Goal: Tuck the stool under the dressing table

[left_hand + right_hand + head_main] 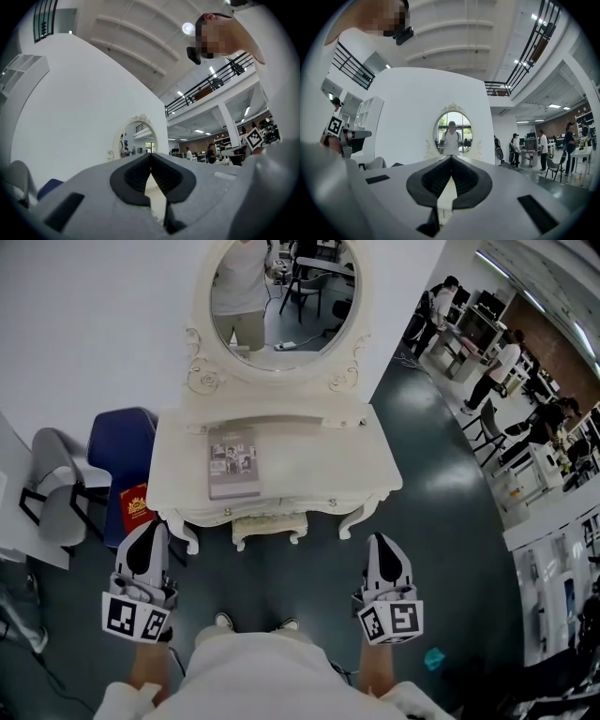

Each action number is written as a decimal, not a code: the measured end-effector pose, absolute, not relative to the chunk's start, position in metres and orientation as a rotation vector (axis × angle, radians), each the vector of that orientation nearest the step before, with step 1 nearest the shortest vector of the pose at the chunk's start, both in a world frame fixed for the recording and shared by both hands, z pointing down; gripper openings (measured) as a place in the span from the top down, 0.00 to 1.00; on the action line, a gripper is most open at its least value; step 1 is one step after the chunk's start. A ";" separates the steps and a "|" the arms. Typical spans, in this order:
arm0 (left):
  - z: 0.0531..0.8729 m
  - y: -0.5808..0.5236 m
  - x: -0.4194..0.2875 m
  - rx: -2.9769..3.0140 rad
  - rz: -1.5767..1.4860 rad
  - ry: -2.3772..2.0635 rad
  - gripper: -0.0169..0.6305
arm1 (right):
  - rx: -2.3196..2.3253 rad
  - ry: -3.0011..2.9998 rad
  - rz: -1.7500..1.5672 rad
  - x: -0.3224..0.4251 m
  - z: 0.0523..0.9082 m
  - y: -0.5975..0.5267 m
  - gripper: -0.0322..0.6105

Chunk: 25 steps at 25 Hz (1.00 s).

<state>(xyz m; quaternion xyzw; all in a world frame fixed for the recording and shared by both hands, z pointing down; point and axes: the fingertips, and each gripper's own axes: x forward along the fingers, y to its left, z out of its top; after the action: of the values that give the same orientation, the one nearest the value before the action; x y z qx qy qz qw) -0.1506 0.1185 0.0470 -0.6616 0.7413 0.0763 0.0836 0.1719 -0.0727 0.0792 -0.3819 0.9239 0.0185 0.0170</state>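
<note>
A cream dressing table [370, 465] with an oval mirror [281, 296] stands against the white wall. Under its front edge sits the cream stool [269, 527], only its near rim and feet showing. My left gripper [150, 526] hovers shut just in front of the table's left front leg, holding nothing. On the other side my right gripper [382, 540] is shut and empty too, near the right front leg. The left gripper view has the jaws [151, 154] meeting at the tips with the mirror [138, 138] beyond. Closed tips [451, 158] in the right gripper view point at the mirror [452, 133].
A booklet [232, 462] lies on the tabletop. Left of the table stand a blue chair [117, 451], a grey chair [56, 479] and a red box [136, 505]. People, desks and chairs [497, 381] fill the room at the right. My shoes [253, 622] are on the dark floor.
</note>
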 end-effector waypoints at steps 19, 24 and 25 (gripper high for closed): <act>0.051 0.115 -0.130 -2.017 0.251 2.172 0.95 | -1.137 2.888 0.039 0.173 0.086 -0.057 0.95; 0.050 0.110 -0.127 -2.031 0.254 2.163 0.95 | -1.139 2.892 0.026 0.173 0.089 -0.059 0.95; 0.050 0.109 -0.127 -2.035 0.257 2.162 0.95 | -1.140 2.893 0.025 0.172 0.089 -0.060 0.95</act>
<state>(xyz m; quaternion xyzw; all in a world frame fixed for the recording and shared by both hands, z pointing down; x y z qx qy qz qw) -0.1267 0.1087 0.0497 -0.6806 0.7231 0.0859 0.0806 0.1722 -0.0600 0.0890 -0.3665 0.9302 0.0080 0.0161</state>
